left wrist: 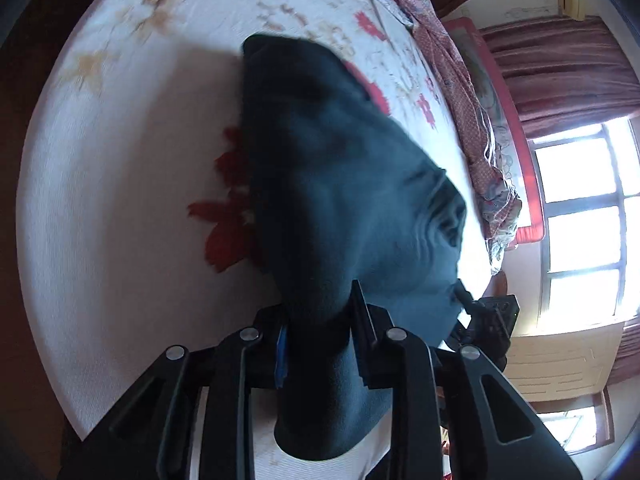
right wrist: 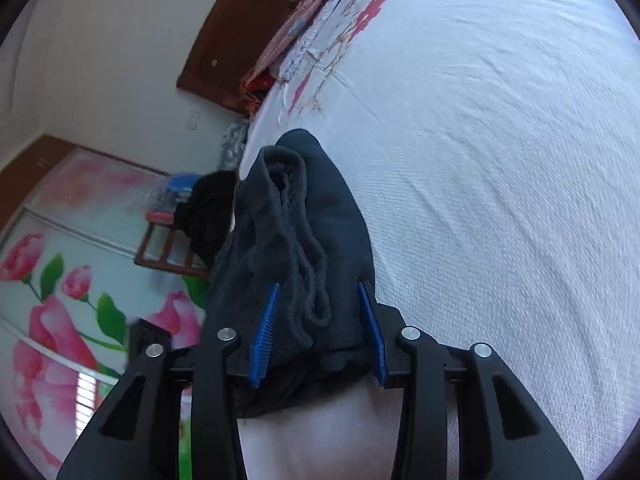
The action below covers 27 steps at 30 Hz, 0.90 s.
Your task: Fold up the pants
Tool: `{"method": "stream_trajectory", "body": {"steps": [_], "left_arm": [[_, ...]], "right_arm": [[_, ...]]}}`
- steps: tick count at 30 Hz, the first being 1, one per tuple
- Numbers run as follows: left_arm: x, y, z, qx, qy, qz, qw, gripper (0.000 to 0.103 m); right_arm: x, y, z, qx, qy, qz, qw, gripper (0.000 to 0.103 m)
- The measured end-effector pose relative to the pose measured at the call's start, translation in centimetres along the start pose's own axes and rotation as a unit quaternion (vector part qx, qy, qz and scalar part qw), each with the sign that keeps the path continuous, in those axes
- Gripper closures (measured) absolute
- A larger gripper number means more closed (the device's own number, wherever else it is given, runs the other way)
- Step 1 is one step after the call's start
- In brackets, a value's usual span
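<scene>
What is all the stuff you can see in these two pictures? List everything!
pants: one pair, dark navy, lifted over the bed, bunched in both grippers
bed sheet: one, white with red and tan flowers, covering the bed
quilt: one, pink patterned, rumpled along the bed's far edge
curtain: one, maroon, above the window
window: one, bright, beside the bed
wardrobe doors: pink rose print, left of the bed
left gripper: one, black, clamped on pants
right gripper: one, black with blue pads, clamped on pants
</scene>
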<state>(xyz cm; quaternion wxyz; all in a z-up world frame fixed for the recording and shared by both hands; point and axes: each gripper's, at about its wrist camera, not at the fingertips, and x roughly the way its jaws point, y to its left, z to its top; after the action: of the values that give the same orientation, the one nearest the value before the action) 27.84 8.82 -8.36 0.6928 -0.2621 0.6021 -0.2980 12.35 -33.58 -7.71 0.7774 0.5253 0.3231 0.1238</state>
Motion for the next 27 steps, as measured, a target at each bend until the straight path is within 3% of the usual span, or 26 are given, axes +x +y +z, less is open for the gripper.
{"method": "stream_trajectory", "body": {"steps": [1,3,5,6,7,9,14,15,17,18,19,20,21,22,23,24,26,27], "left_arm": [[-0.2,1.2,-0.7,-0.017,-0.015,-0.027,0.9994,0.059],[-0.8,2.6,-1.5,-0.055,-0.024,-0.065,0.9961,0.056],[-2.2,2.9,-2.5,-0.071,-0.033,-0.056,0.9954,0.034],[-3.3,2.5,-3.2,-0.061,-0.055,-0.023,0.9963,0.030],[-4.6,1.6,-3.9,-0.042,-0.082,0.012,0.9956,0.022],[-6.5,-0.7,-5.3,0.009,-0.117,0.049,0.9918,0.018],[-5.6,-9.0,-7.7,0.153,-0.137,0.039,0.9779,0.011],[-4.6,-10.1,-7.9,0.177,-0.123,0.033,0.9760,0.011],[-1.8,-10.6,-8.4,0.208,-0.092,0.065,0.9715,0.011],[0.1,-10.0,-8.3,0.212,-0.070,0.084,0.9711,0.011],[1.4,-9.2,-8.5,0.213,-0.059,0.095,0.9705,0.011],[2.1,-8.4,-8.9,0.221,-0.062,0.100,0.9681,0.011],[2.4,-8.5,-9.4,0.243,-0.070,0.106,0.9616,0.011],[2.5,-8.9,-9.5,0.260,-0.065,0.120,0.9558,0.011],[2.4,-9.2,-9.5,0.265,-0.062,0.130,0.9534,0.011],[2.0,-9.7,-9.5,0.262,-0.062,0.136,0.9535,0.011],[0.5,-10.6,-9.7,0.248,-0.074,0.119,0.9587,0.011],[-0.1,-11.4,-10.0,0.255,-0.086,0.110,0.9569,0.011]], "right_arm": [[-0.4,0.4,0.1,-0.004,0.009,-0.011,1.000,0.058],[-1.8,1.8,0.4,-0.020,0.020,-0.059,0.998,0.039],[-4.2,3.3,0.6,-0.038,0.000,-0.074,0.997,0.039],[-5.3,4.1,0.8,-0.043,-0.016,-0.082,0.996,0.039],[-6.1,5.0,1.0,-0.051,-0.031,-0.080,0.995,0.039],[-6.2,7.4,1.6,-0.063,-0.043,-0.039,0.996,0.039],[0.6,12.6,1.4,-0.080,0.008,0.079,0.994,0.039],[1.7,12.3,1.3,-0.073,0.017,0.080,0.994,0.039],[3.8,9.8,0.4,-0.070,0.038,0.027,0.996,0.039],[4.1,7.7,0.0,-0.065,0.034,-0.009,0.997,0.043],[3.7,5.3,0.0,-0.044,0.025,-0.013,0.999,0.088],[3.0,3.2,0.1,-0.008,0.019,-0.008,1.000,0.103],[2.3,1.9,0.0,0.036,0.017,0.017,0.999,0.103],[1.5,2.5,-0.1,0.039,0.012,0.002,0.999,0.103],[1.1,4.4,0.0,0.004,0.012,-0.020,1.000,0.101],[1.0,6.7,0.2,-0.033,0.014,-0.030,0.999,0.098],[2.2,10.7,0.8,-0.066,0.039,0.010,0.997,0.088],[3.9,12.9,1.2,-0.093,0.062,0.013,0.994,0.082]]}}
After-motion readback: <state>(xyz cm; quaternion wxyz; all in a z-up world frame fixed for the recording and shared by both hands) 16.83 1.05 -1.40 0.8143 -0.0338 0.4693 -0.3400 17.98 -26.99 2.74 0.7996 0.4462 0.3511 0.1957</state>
